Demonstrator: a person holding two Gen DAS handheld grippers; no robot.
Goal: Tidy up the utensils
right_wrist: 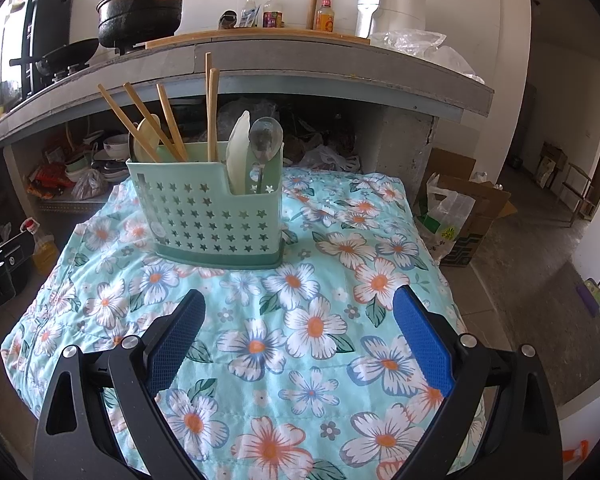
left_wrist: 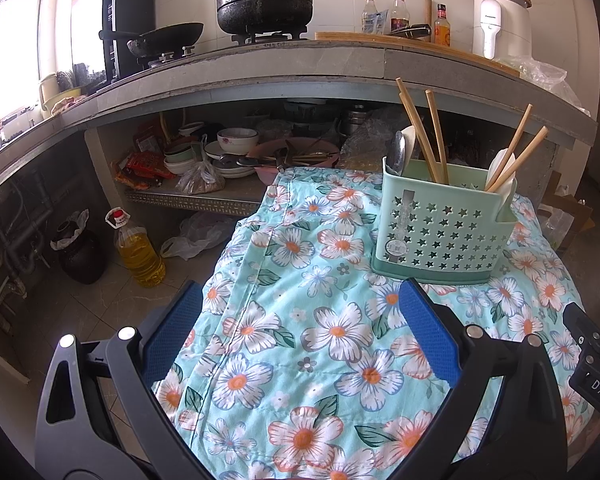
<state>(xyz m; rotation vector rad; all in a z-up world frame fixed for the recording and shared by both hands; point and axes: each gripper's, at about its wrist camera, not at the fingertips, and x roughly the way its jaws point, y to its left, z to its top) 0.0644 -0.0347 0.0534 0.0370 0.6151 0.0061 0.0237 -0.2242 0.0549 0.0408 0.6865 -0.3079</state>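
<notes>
A pale green utensil holder (right_wrist: 210, 216) with star-shaped holes stands upright toward the far end of a table covered by a flowered cloth (right_wrist: 300, 332), right in front of the kitchen counter (right_wrist: 340, 64).

The holder is divided. Its large compartment holds wooden chopsticks (right_wrist: 168, 122) leaning at several angles, two more standing nearly straight, and a cream spoon (right_wrist: 146, 136) among the slanted ones. The smaller compartment at the holder's right end holds a white spoon (right_wrist: 236, 148) and a metal spoon (right_wrist: 265, 134), bowls upward. From the left wrist view a metal spoon (left_wrist: 396, 156) also shows at the holder's far left corner; which compartment it sits in I cannot tell.

Both tools hover over the bare cloth on the near side, well apart from the holder. The left gripper (left_wrist: 300, 320) has its blue fingers spread wide with nothing between them, and the right gripper (right_wrist: 300, 320) is equally spread and empty.

On the counter behind sit a blackened pot (right_wrist: 140, 12), a wok (left_wrist: 168, 38), several bottles (right_wrist: 272, 8) and a white appliance (right_wrist: 392, 4). Bowls (left_wrist: 236, 138) and plates crowd the shelf beneath.
</notes>
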